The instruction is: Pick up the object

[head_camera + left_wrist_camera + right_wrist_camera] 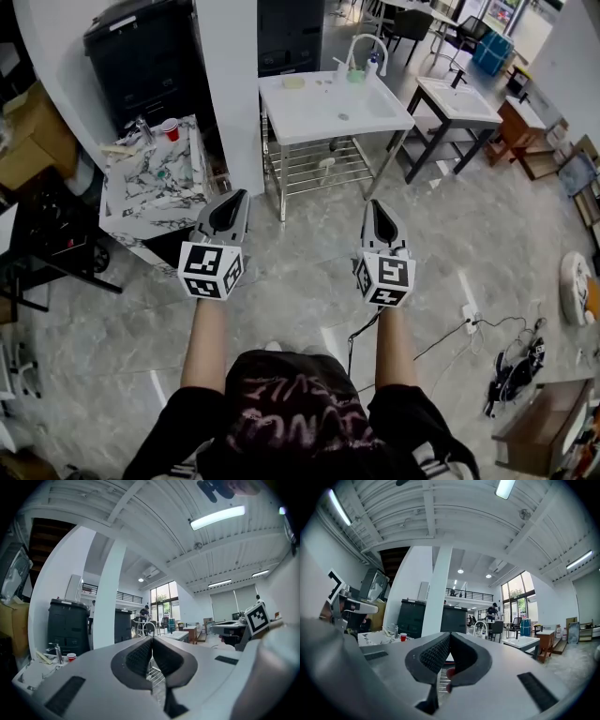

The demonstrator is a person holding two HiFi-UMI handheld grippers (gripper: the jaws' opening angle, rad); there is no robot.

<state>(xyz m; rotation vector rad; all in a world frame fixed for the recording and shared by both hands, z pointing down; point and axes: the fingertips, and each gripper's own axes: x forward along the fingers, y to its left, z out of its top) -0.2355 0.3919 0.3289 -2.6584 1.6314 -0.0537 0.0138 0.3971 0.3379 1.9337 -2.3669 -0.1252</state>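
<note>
Jaws pressed together, empty, on both left gripper (pixel 238 199) and right gripper (pixel 377 206), above grey floor (pixel 300 248); ahead, red cup (pixel 171 129) on marble counter (pixel 141 202); small items (pixel 355 75) on white sink table (pixel 375 117); which one is the task's object is unclear.

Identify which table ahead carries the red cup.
The marble-patterned table on the left; the red cup stands at its far end. The sink table and black-legged table are plain white.

From my feed, my left gripper (pixel 240 197) sat at 11 o'clock and my right gripper (pixel 374 204) at 1, both above the grey floor (pixel 300 258). A white sink table (pixel 314 117) stood at 12, and a marble table (pixel 150 195) with a red cup (pixel 171 130) at 10.
</note>
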